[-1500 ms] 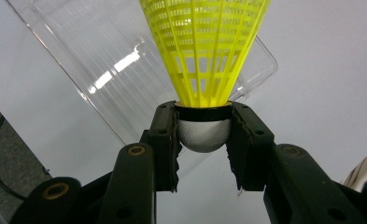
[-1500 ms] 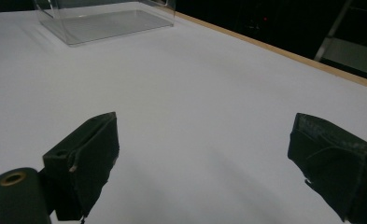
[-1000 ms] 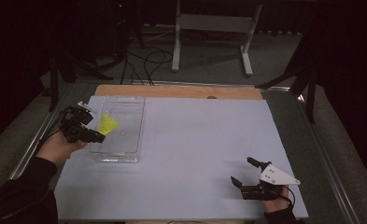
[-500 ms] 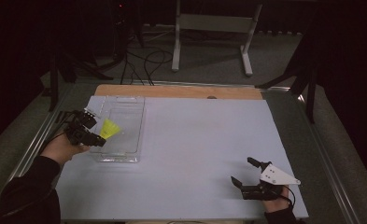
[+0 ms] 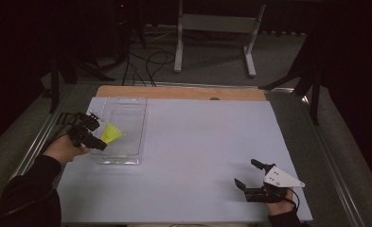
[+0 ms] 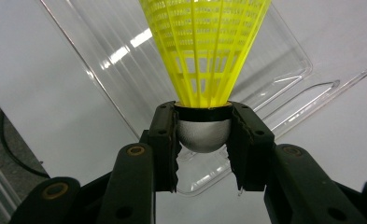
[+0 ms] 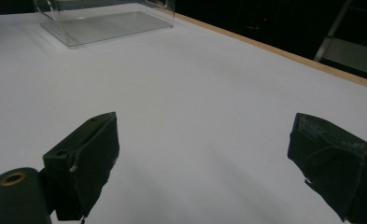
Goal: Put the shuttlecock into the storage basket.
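Black jaws of my right gripper (image 5: pixel 248 181) stand spread wide and empty, resting low on the white table (image 5: pixel 198 151), well apart from the clear tray (image 5: pixel 127 113) and on the near side of it. That hand is idle, as it was a second ago.

Closer to the tray, my left gripper (image 5: pixel 100 145) pinches the yellow shuttlecock (image 6: pixel 204 56) by its rounded silver-grey base, the jaws pressed against both sides just under the black band. The mesh skirt points away from the hand, out over the tray.

Over the last second the left gripper has drawn back a little toward the tray's near-left edge, carrying the shuttlecock (image 5: pixel 110 134) with it. It sat more over the middle of the tray before; now it hangs just inside the left wall, apparently lifted off the floor, though I cannot tell the height for certain.

I judge that I am taking the shuttlecock out of the tray and the grip looks secure.

Beyond the tray lies the table's wooden far edge (image 5: pixel 183 92).
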`<action>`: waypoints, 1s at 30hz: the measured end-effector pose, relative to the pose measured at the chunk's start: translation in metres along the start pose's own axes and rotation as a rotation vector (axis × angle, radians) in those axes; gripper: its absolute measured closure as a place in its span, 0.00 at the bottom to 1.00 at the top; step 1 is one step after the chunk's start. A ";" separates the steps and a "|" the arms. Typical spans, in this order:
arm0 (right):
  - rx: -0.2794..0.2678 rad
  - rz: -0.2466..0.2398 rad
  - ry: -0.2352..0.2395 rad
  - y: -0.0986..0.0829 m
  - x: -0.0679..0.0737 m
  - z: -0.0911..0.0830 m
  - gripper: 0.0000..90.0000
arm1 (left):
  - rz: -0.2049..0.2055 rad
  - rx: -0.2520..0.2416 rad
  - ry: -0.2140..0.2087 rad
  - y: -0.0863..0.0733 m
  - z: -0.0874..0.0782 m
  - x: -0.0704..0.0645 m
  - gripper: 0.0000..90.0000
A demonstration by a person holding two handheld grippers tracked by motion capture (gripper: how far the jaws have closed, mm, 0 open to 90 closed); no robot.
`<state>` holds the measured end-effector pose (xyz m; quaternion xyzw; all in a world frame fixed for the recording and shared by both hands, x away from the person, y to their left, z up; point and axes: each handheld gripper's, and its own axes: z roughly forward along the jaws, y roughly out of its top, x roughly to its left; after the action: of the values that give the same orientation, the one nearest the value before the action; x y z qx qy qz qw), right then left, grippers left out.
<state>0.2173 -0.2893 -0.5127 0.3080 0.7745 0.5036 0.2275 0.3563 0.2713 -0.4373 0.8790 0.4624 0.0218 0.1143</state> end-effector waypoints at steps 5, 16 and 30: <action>-0.001 -0.002 -0.001 0.000 0.000 0.000 0.10 | 0.006 0.030 -0.002 0.003 0.003 0.000 0.72; -0.005 -0.005 -0.011 0.001 0.000 -0.001 0.10 | -0.014 0.037 0.021 0.009 0.002 -0.002 0.55; -0.004 -0.003 -0.012 0.000 0.000 -0.001 0.10 | 0.005 -0.011 0.008 0.013 -0.012 -0.011 0.30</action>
<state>0.2168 -0.2902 -0.5118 0.3094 0.7724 0.5030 0.2337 0.3593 0.2575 -0.4222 0.8794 0.4606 0.0280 0.1172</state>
